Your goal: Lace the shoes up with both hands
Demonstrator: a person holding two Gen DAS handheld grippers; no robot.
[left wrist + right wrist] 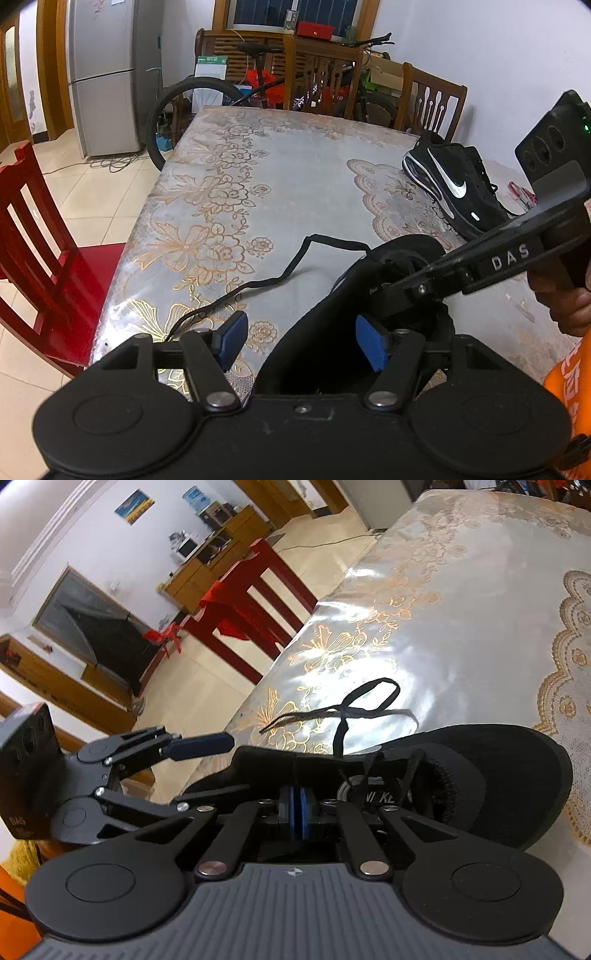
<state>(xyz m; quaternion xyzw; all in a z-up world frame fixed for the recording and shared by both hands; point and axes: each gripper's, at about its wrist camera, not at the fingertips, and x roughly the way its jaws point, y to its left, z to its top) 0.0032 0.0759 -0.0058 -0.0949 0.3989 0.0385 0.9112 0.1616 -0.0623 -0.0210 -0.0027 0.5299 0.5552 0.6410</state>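
You are working over the table (280, 177), with the near shoe (517, 775) as your landmark at its near edge, right under both grippers; the second shoe (454, 184) is lying well beyond the near shoe, toward the far right of the table, untouched. The loose lace (295, 269) is trailing out from the near shoe across the table to its left, crossing itself in a loop; so the threading is looking only partly done, and I judge you to be mid-way through working the lace at the near shoe's tongue. Your left gripper (299, 343) is hovering over the near shoe's heel side with its fingers (369, 343) standing wide and nothing between them; your right gripper (297, 808) is reaching into the near shoe's opening with its pads pressed together, and whether a strand is pinched there I cannot tell. Next, you are likely needing the left fingers to go out to the lace's free end, left of the near shoe, and pinch it squarely.
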